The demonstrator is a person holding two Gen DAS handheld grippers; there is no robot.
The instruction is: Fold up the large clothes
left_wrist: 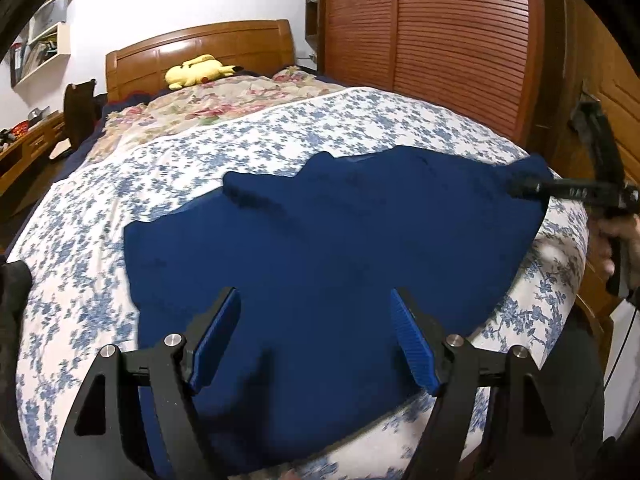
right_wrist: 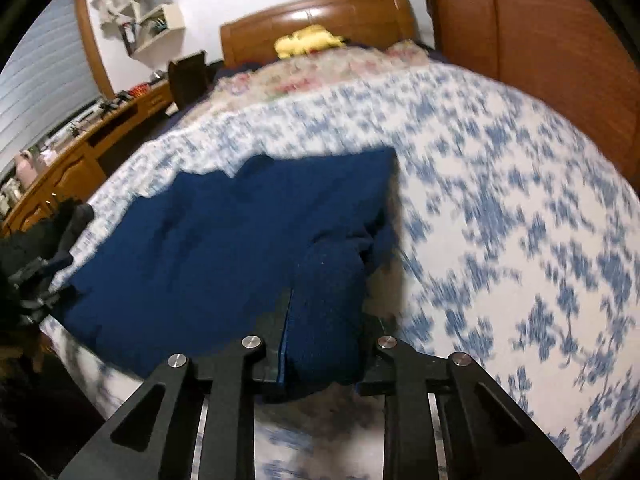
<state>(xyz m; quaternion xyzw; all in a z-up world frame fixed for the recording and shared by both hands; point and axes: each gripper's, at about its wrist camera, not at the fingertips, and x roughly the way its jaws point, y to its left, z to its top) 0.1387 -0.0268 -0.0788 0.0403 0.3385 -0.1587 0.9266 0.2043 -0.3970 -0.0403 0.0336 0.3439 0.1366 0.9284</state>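
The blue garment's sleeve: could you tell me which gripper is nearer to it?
Right. The right gripper is shut on the sleeve; the left gripper hangs open over the garment's near hem.

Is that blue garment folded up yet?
No. The garment lies mostly spread across the bed; only one edge is bunched.
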